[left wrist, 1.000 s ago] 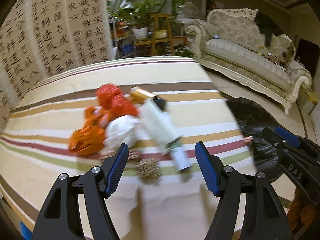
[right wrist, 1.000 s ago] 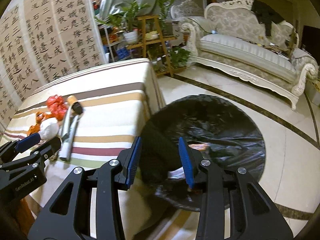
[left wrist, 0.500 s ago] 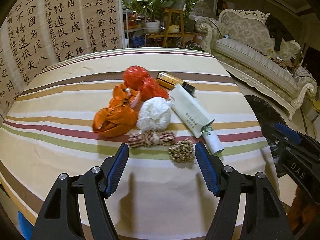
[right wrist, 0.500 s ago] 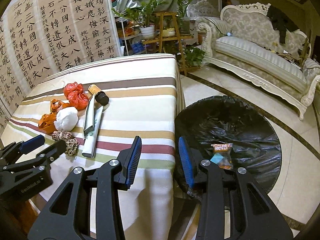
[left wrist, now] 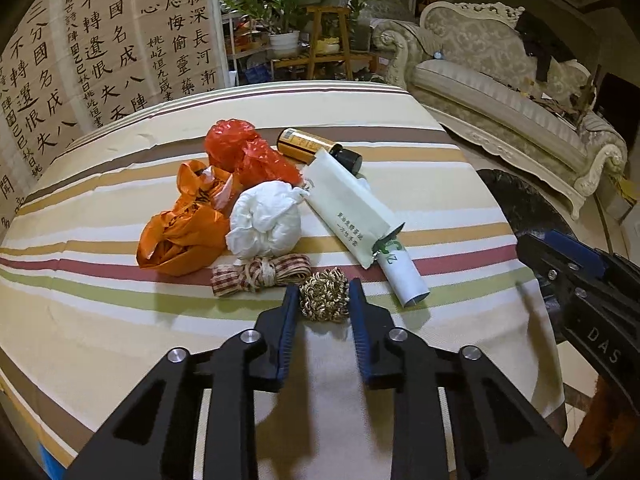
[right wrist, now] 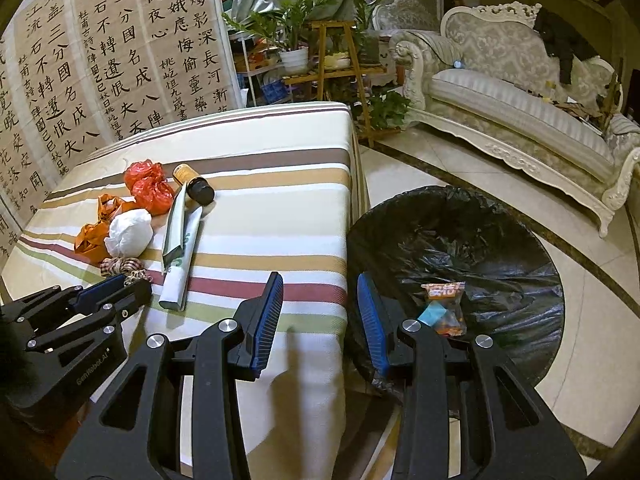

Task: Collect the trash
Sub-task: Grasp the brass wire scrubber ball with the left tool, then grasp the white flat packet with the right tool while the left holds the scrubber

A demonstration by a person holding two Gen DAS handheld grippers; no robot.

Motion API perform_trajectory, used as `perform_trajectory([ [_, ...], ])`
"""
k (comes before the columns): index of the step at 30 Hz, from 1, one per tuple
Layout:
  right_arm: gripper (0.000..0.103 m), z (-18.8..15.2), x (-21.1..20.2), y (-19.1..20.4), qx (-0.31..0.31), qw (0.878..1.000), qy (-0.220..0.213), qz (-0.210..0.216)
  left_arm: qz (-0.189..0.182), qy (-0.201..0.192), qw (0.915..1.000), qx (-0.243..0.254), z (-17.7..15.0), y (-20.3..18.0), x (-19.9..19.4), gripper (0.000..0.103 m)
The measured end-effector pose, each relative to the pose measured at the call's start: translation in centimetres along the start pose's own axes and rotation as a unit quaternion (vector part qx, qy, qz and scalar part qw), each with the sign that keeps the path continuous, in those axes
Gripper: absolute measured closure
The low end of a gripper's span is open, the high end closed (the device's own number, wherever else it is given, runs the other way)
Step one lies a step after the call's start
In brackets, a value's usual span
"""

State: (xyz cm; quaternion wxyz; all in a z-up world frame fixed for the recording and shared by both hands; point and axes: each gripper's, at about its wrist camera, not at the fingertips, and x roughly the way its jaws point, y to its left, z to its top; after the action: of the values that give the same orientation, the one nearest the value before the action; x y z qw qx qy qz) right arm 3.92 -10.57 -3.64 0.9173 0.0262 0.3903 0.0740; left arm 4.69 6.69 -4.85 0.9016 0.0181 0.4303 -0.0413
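Gold tangle: a small wad of golden metallic cord lies on the striped tablecloth, at the near edge of the litter pile.
Left tongs: the left gripper has just been closing; its blue pads now sit narrow on either side of the wad, apparently pinching it.
Right tongs: the right gripper hangs part-open and empty over the table's edge, beside the bin.
Bin: a black-lined round trash bin stands on the floor just past the table, with a small orange snack wrapper inside.
Neighbours: a checked ribbon bundle tied with twine touches or nearly touches the wad; a white paper tube lies just beside it.
Risk: loose cord may snag the ribbon and drag it along, or slip from a shallow tip grip during the carry to the bin.
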Motion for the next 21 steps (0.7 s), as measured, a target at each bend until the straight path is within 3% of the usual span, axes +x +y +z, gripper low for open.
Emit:
perform_trajectory([
  [9, 0.065, 0.8, 0.1, 1.9, -0.018, 1.000, -0.004, 0.015, 0.003, -0.022, 0.9996, -0.018, -0.3, 2.2, -2.3, 0.080],
  [21, 0.065, 2.5, 1.8, 6.5, -0.042, 0.997, 0.009, 0.063, 0.061, -0.032, 0.9953, -0.068, -0.5, 8.6, -3.2, 0.080],
])
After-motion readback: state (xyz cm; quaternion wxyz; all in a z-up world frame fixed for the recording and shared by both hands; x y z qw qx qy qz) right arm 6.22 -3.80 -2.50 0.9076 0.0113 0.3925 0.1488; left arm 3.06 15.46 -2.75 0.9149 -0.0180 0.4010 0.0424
